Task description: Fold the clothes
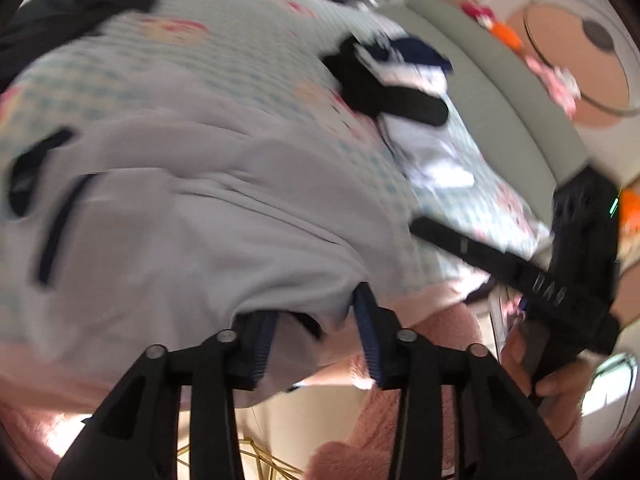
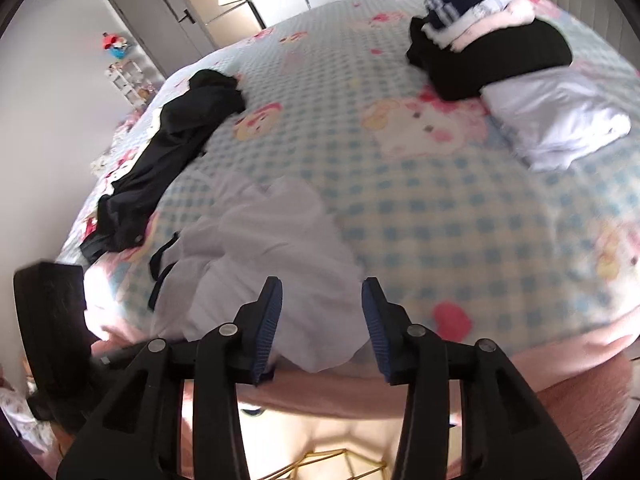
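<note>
Both grippers, left gripper and right gripper, have fingers spread at the bed's near edge over one white garment; one black garment lies left, one folded stack far right.

Daylit, softly lit fisheye views with dark vignetted corners; motion blur smears the left-wrist view, the right-wrist view less.

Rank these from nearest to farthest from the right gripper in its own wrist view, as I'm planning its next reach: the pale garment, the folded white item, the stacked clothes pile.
1. Pale garment, right at the right gripper, between its open jaws.
2. Folded white item, farther up the bed on the right.
3. Stacked clothes pile, beyond it, near the headboard.
</note>
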